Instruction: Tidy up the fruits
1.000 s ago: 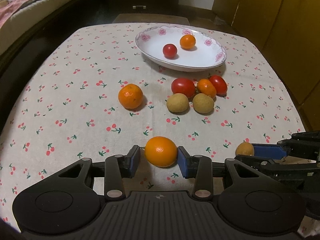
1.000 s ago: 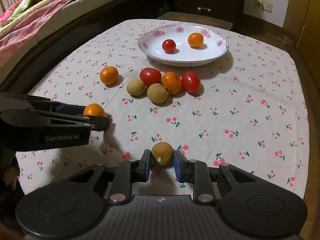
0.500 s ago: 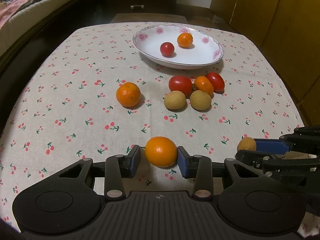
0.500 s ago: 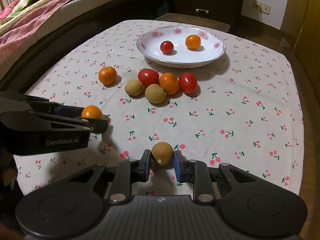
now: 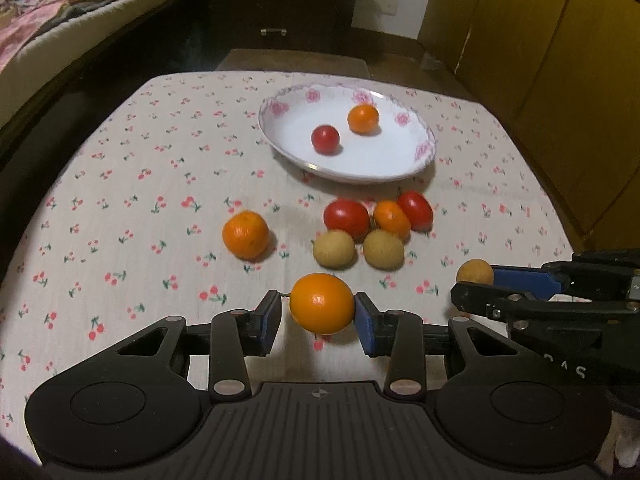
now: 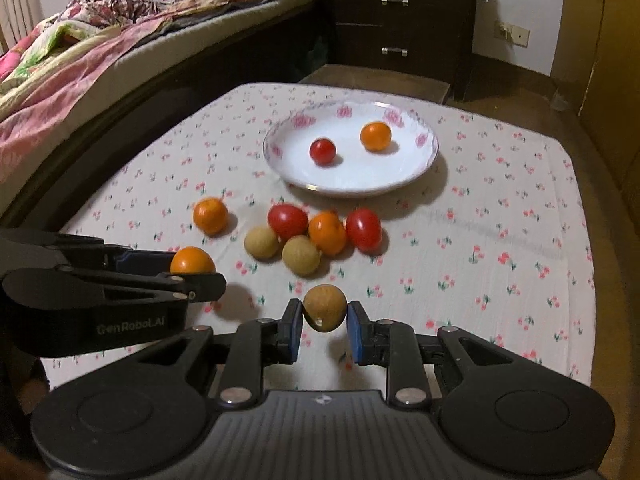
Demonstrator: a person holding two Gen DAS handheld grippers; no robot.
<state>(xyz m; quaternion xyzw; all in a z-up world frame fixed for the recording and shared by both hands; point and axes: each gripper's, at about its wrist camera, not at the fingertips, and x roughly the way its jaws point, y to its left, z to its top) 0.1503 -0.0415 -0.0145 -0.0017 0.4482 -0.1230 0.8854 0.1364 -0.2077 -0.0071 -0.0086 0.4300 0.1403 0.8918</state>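
My left gripper [image 5: 318, 316] is shut on an orange [image 5: 321, 303] and holds it above the tablecloth. My right gripper [image 6: 324, 322] is shut on a tan longan [image 6: 324, 307], also lifted; it shows in the left wrist view [image 5: 474, 272] too. The white flowered plate [image 5: 392, 160] at the far middle holds a cherry tomato [image 5: 325, 139] and a small orange [image 5: 363, 118]. In front of the plate lie two red tomatoes [image 5: 346, 218], a small orange [image 5: 392, 218], two longans [image 5: 334, 248] and, to the left, a mandarin [image 5: 245, 234].
The table has a cherry-print cloth [image 5: 120, 208]. A bed [image 6: 80, 52] runs along the left. A dark drawer chest [image 6: 400, 20] stands behind the table and yellow cabinet doors [image 5: 560, 80] stand on the right.
Both grippers have risen with their fruit and tilted up, so more of the room shows. The fruit on the table has not moved.
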